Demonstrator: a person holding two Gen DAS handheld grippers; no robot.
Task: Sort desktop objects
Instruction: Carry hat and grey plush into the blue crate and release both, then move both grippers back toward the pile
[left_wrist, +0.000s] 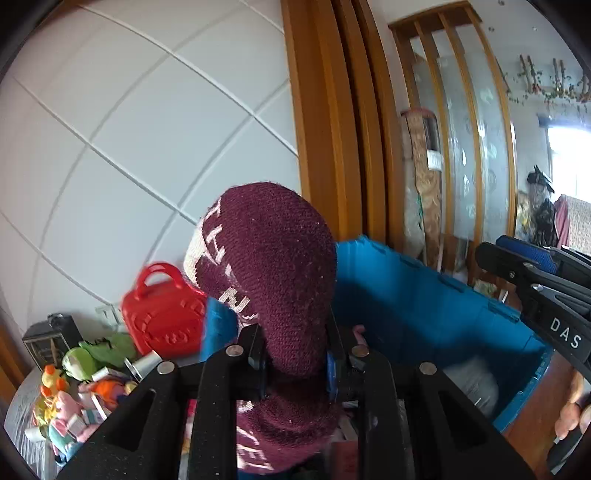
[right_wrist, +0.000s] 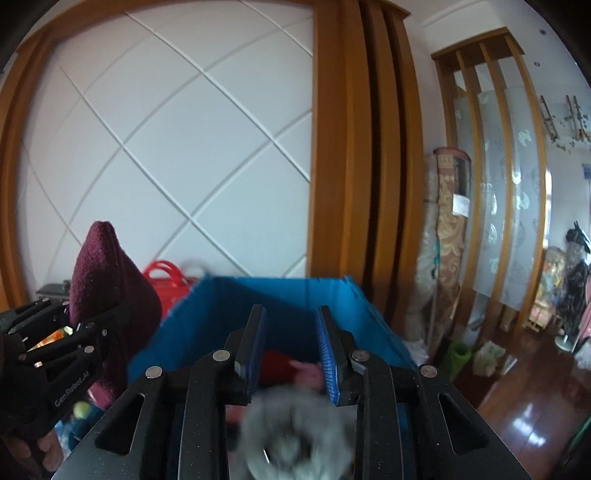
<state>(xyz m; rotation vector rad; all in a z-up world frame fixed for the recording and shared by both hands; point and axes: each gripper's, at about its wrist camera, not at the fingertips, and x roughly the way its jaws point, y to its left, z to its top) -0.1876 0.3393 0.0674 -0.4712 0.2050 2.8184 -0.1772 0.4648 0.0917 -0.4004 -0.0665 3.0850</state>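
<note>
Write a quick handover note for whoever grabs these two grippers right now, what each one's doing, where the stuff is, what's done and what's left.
Left gripper: shut on the maroon knit hat, held up beside the blue crate.
Right gripper: nothing between its pads, pointing over the crate; a blurred grey fuzzy item shows just below it.
Done: crate already holds a few things, including something pink.
Left: the hat is not yet in the crate. Small toys and a red toy handbag remain on the surface to the left.
</note>
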